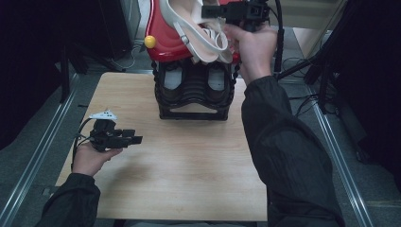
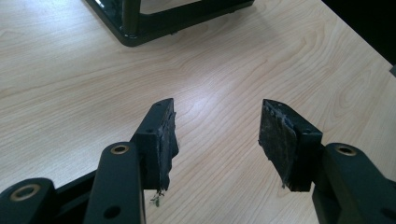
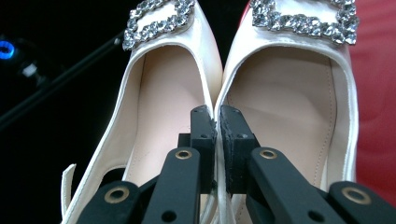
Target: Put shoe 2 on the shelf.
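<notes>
1. The right gripper (image 1: 210, 12) is raised above the far edge of the worktop (image 1: 189, 165); its fingers (image 3: 204, 135) are clenched on the touching inner edges of a pair of cream shoes (image 3: 289, 93), one finger inside each shoe.
2. The shoes hang in the air in front of a red object (image 1: 163, 40), above a black rack (image 1: 191, 92) standing on the worktop.
3. Each shoe carries a rhinestone buckle (image 3: 156, 18) at the toe.
4. The left gripper (image 1: 132, 137) hovers low over the worktop's left side, fingers (image 2: 159, 135) released, nothing between them.
</notes>
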Action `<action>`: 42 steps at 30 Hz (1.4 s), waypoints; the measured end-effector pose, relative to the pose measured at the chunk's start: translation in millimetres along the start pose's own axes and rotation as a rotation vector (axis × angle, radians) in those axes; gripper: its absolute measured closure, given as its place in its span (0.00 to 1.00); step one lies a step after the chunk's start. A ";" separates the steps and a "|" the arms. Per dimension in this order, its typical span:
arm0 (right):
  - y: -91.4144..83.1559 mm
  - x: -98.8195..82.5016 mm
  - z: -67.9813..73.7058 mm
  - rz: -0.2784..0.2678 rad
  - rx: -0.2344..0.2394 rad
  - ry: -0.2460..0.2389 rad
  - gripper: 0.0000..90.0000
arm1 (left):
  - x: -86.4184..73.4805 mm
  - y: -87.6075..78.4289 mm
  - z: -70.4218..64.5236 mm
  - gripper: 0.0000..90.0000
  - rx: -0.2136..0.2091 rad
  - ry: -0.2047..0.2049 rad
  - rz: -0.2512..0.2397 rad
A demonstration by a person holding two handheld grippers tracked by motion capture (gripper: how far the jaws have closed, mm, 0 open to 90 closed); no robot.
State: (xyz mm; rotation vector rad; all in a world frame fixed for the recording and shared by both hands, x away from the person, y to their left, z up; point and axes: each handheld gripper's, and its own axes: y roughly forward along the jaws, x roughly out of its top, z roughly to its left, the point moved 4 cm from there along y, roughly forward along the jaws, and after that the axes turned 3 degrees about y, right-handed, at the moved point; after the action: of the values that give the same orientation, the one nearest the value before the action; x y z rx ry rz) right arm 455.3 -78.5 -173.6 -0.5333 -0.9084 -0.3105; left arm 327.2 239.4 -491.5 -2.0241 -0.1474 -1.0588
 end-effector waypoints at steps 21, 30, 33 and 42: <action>39.7 37.7 -39.2 -0.161 -0.204 0.073 0.96 | 5.3 6.1 1.6 0.52 -0.049 0.008 -0.001; 59.9 29.8 -52.7 -0.200 -0.286 0.121 0.96 | 7.7 10.8 -0.8 0.52 -0.061 0.021 0.007; 64.6 28.1 -51.0 -0.198 -0.299 0.128 0.96 | 8.1 11.4 -1.3 0.52 -0.061 0.025 0.008; 70.9 26.1 -48.3 -0.188 -0.329 0.129 0.96 | 7.7 10.2 -2.0 0.52 -0.064 0.021 0.004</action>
State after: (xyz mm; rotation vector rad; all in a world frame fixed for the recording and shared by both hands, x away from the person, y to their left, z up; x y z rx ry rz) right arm 535.8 -47.7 -198.2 -0.7227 -0.7870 -0.6646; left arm 335.4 229.4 -491.6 -2.0684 -0.0995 -1.0944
